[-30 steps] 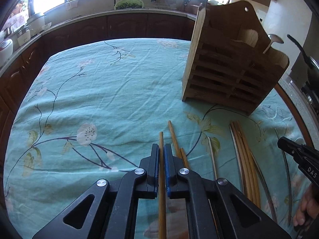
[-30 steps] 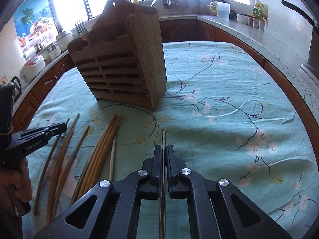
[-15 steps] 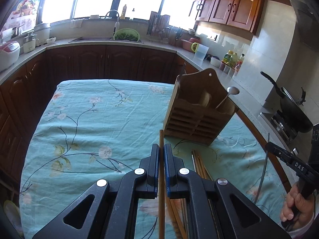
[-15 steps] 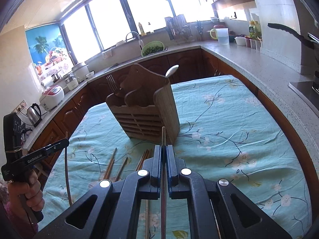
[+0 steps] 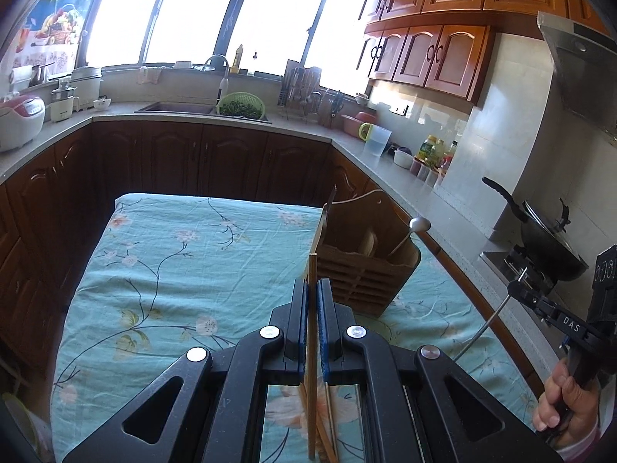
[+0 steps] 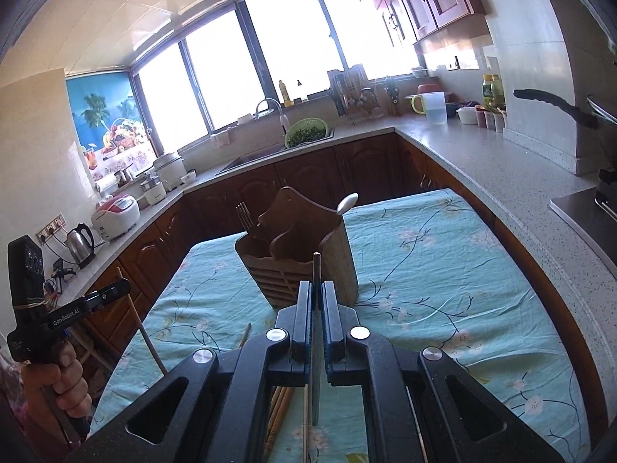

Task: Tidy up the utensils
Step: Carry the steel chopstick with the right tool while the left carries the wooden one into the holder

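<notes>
My left gripper [image 5: 311,289] is shut on a wooden chopstick [image 5: 311,386] and holds it high above the table. My right gripper [image 6: 316,289] is shut on a thin metal chopstick [image 6: 316,378], also raised. The wooden utensil holder [image 5: 366,270] stands on the table ahead, with a metal spoon [image 5: 418,225] in it; in the right wrist view the holder [image 6: 304,250] also holds a fork [image 6: 243,214]. More chopsticks [image 6: 279,413] lie on the cloth below the grippers. The right gripper also shows in the left wrist view [image 5: 518,289], the left one in the right wrist view [image 6: 123,285].
The table [image 5: 185,254] has a teal flowered cloth. Dark cabinets and a grey counter [image 6: 501,162] run around it, with a sink [image 5: 173,107] and green basket [image 5: 241,105]. A black wok [image 5: 547,235] sits on the stove at right.
Both grippers have risen well above the table with their chopsticks, which were lifted off the cloth. The holder now looks smaller and lower in both views.
</notes>
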A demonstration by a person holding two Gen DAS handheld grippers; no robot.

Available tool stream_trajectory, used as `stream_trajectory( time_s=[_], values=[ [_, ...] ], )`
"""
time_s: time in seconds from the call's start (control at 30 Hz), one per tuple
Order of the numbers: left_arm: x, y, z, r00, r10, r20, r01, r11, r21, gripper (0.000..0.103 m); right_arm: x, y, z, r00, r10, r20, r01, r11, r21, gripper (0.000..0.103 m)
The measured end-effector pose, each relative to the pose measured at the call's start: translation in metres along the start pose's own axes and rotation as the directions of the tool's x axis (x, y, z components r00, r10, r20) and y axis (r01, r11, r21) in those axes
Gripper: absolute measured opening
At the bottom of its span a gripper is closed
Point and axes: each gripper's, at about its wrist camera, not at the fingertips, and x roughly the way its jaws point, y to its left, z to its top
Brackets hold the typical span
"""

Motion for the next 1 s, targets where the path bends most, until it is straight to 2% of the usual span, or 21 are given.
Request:
stream_trajectory(
  time_s=[0.33,0.63,0.83,1.0],
  values=[
    [-0.002,-0.003,0.006,0.999,-0.004,0.041,0.004,1.0,-0.005,0.003,-0.004,0.003,0.009,1.0,0.012,0.026,-0.012,1.0,-0.004,0.004],
    [0.004,-0.008,0.026,0.992,-0.021,0.122,0.022,1.0,-0.006,0.003,0.0,0.004,0.031,0.997,0.017,0.073,-0.017,1.0,-0.002,0.004],
    [0.018,-0.018,0.055,0.978,-0.046,0.205,0.043,0.999,0.019,0.003,0.002,0.005,0.065,0.987,0.03,0.156,-0.032,0.999,0.013,0.004],
    [0.045,-0.019,0.077,0.954,-0.057,0.295,0.057,0.998,0.008,0.003,0.01,0.008,0.102,0.971,0.027,0.24,-0.033,0.999,0.02,0.004]
  ],
)
